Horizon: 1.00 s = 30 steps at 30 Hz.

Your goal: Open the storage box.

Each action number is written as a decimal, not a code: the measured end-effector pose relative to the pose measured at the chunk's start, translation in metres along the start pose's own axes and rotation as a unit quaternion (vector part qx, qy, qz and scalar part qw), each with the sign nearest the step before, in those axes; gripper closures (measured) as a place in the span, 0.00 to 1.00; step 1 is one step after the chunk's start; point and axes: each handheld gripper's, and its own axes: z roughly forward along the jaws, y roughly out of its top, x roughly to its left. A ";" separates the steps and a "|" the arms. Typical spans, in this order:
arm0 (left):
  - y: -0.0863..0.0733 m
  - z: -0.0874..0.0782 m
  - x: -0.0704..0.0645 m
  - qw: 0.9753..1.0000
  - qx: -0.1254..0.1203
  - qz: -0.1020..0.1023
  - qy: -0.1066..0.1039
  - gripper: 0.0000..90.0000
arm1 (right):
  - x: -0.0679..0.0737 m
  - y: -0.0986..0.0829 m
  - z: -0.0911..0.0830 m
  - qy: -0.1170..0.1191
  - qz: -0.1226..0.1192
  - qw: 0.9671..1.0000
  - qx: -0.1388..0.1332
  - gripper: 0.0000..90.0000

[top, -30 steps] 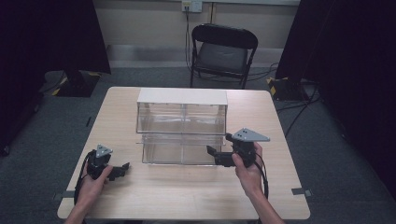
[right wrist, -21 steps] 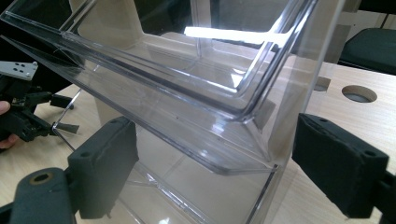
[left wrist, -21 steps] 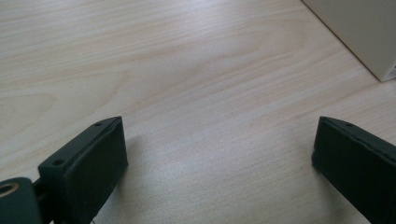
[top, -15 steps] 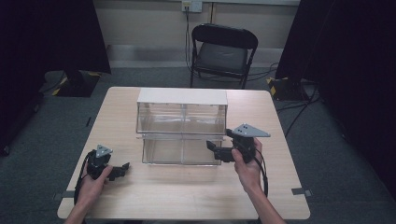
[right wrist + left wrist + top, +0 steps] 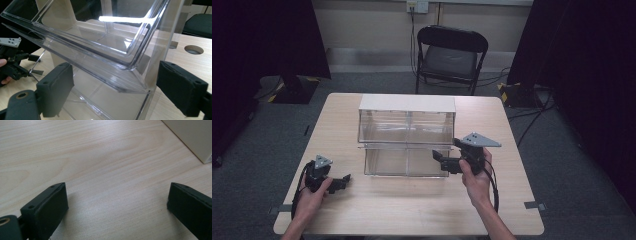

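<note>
Nearest the person's edge of the pale wooden table [image 5: 412,210], the left gripper [image 5: 343,181] rests low on the tabletop, held in the left hand [image 5: 312,192], with its black jaws spread wide apart over bare wood grain and nothing between them. Across on the other side, the right hand [image 5: 476,176] holds the right gripper [image 5: 438,159] raised, with a grey three-cornered plate on top, and its jaws point at the near right corner of the clear plastic two-tier drawer cabinet with a cream-white top [image 5: 407,136]. From the right gripper view, those jaws stand open on either side of the tilted clear plastic lower drawer [image 5: 82,40], which leans out of the cabinet front; whether either pad touches the plastic I cannot tell. The cabinet itself stands at the middle of the table, well apart from the left gripper and just beside the right one. Behind the table, on the grey carpet floor [image 5: 362,82], a black folding chair [image 5: 451,55] faces the table, and dark curtains hang at both sides of the room.
</note>
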 end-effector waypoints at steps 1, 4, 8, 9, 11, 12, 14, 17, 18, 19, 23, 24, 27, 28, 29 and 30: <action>0.000 0.000 0.000 1.000 0.000 0.000 0.000 0.03 | 0.000 0.000 0.000 0.000 0.001 1.000 0.000 0.15; 0.000 0.000 0.000 1.000 0.000 0.000 0.000 0.03 | 0.000 0.000 0.000 -0.001 0.000 1.000 0.001 0.15; 0.000 0.000 0.000 1.000 0.000 0.000 0.000 0.03 | 0.000 0.000 0.000 0.001 0.001 1.000 0.000 0.15; 0.000 0.000 0.000 1.000 0.001 0.001 -0.001 0.03 | 0.000 0.000 0.000 -0.001 0.001 1.000 0.001 0.15; 0.000 0.000 0.000 1.000 0.000 0.000 0.000 0.03 | -0.001 0.000 0.000 0.001 0.002 1.000 0.000 0.15; 0.000 0.000 0.000 1.000 0.001 0.001 -0.001 0.03 | -0.001 0.000 0.000 0.002 0.002 1.000 -0.001 0.15; 0.000 0.000 0.000 1.000 0.000 0.001 -0.001 0.03 | -0.001 -0.001 0.000 0.002 0.002 1.000 -0.002 0.15; 0.000 0.000 0.000 1.000 0.000 0.000 0.000 0.03 | -0.001 -0.001 0.000 0.003 0.000 1.000 -0.002 0.15; 0.000 0.000 0.000 1.000 0.000 0.000 0.000 0.03 | -0.001 -0.001 0.000 0.003 -0.001 1.000 -0.001 0.15; 0.000 0.000 0.000 1.000 0.000 0.000 0.000 0.03 | -0.001 -0.001 0.000 0.004 -0.001 1.000 -0.002 0.15; 0.000 0.000 0.000 1.000 0.000 0.000 0.000 0.03 | -0.002 -0.001 0.000 0.005 0.000 1.000 -0.003 0.15; 0.000 0.000 0.000 1.000 0.000 0.000 0.000 0.03 | -0.002 -0.001 0.000 0.005 0.000 1.000 -0.004 0.15; 0.000 0.000 0.000 1.000 0.000 0.000 0.000 0.03 | -0.002 -0.001 0.000 0.005 0.000 1.000 -0.004 0.15; 0.000 0.000 0.000 1.000 0.000 0.000 0.000 0.03 | -0.002 -0.001 0.000 0.005 0.000 1.000 -0.005 0.15; 0.000 0.000 0.000 1.000 0.000 0.000 0.000 0.03 | -0.002 -0.002 0.000 0.005 0.000 1.000 -0.005 0.15; 0.000 0.000 0.000 1.000 0.000 0.000 -0.001 0.03 | -0.002 -0.002 0.000 0.005 0.000 1.000 -0.005 0.15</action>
